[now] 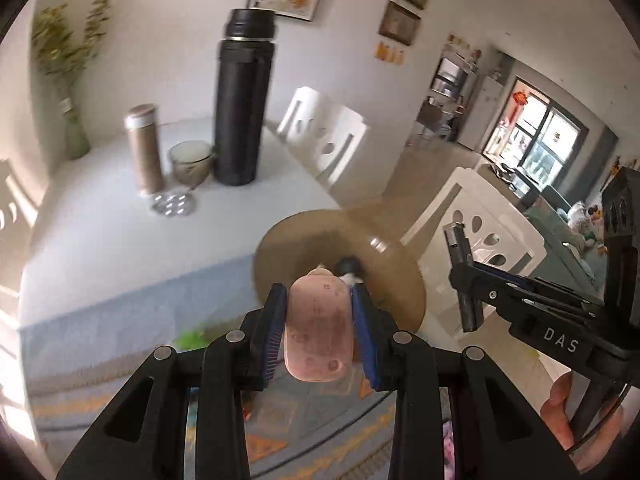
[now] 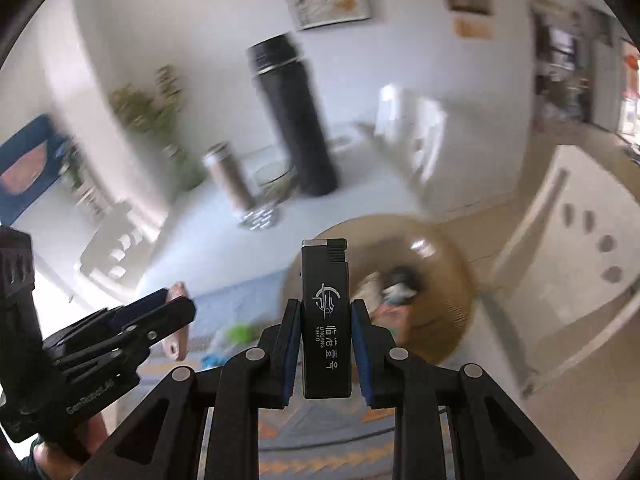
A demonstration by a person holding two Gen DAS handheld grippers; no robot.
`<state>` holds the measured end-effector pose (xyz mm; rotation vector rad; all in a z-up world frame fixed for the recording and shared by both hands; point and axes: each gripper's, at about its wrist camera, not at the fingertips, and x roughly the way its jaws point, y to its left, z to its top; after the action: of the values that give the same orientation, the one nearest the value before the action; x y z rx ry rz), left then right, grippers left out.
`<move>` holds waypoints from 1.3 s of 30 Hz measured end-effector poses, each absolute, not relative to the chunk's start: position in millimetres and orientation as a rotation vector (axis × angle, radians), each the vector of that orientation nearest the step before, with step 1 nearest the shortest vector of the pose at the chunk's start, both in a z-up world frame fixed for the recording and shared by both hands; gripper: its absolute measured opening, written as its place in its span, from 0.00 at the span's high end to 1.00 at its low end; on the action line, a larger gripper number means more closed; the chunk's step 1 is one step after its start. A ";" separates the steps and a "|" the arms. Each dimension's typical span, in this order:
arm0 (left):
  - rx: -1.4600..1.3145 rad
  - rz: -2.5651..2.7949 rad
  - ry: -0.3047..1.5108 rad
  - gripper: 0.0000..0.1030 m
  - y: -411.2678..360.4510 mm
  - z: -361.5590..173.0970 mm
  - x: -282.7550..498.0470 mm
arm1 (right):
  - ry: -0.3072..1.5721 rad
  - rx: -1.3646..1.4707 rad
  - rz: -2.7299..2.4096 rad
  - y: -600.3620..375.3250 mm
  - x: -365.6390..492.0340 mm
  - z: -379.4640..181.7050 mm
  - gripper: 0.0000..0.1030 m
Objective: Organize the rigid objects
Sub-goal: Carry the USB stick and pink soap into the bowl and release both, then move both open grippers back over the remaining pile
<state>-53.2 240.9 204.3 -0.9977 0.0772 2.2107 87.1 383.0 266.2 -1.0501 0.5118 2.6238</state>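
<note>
My left gripper point(image 1: 320, 294) is shut on a pink oval device point(image 1: 318, 332) pinched between its blue pads, held up in the air. In the right wrist view that left gripper point(image 2: 176, 300) shows at the left, with the pink device point(image 2: 177, 344) sticking out below it. My right gripper point(image 2: 325, 308) is shut on an upright black lighter point(image 2: 325, 300) with a white logo. The lighter point(image 1: 460, 276) also appears at the right of the left wrist view. Below both grippers sits a brown translucent basket point(image 1: 280, 248) point(image 2: 452, 280) holding small items that are blurred.
A white-clothed table point(image 1: 100, 232) carries a tall black thermos point(image 1: 240, 100), a beige flask point(image 1: 144, 148), a glass bowl point(image 1: 191, 160) and a perforated metal disc point(image 1: 174, 203). White chairs point(image 1: 324, 132) stand at the right. A patterned rug point(image 1: 312, 432) lies below. A hand point(image 1: 560, 420) grips the right tool.
</note>
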 end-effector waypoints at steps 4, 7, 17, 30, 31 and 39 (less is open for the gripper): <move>-1.075 2.155 0.090 0.71 276.8 178.5 -69.2 | 0.595 -1.083 2.503 420.7 81.3 245.9 0.77; -1.127 2.120 0.117 0.71 291.5 159.3 -72.6 | 0.652 -1.149 2.436 435.2 74.2 214.4 0.77; -1.229 2.052 0.196 0.71 319.4 105.5 -82.9 | 0.718 -1.315 2.314 453.7 52.8 144.0 0.77; -1.220 2.023 0.038 0.35 278.5 123.5 -87.6 | 0.734 -1.285 2.255 464.9 65.3 146.6 0.61; -1.218 2.035 0.024 0.35 268.8 127.0 -86.4 | 0.734 -1.269 2.262 463.9 70.8 151.2 0.61; -1.165 2.286 -0.074 0.35 162.4 170.2 -63.5 | 0.731 -1.268 2.346 430.9 80.6 172.8 0.61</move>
<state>-63.5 162.4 170.2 -1.1649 -0.0743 2.2855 80.6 430.9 172.8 -1.2683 0.7311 2.3461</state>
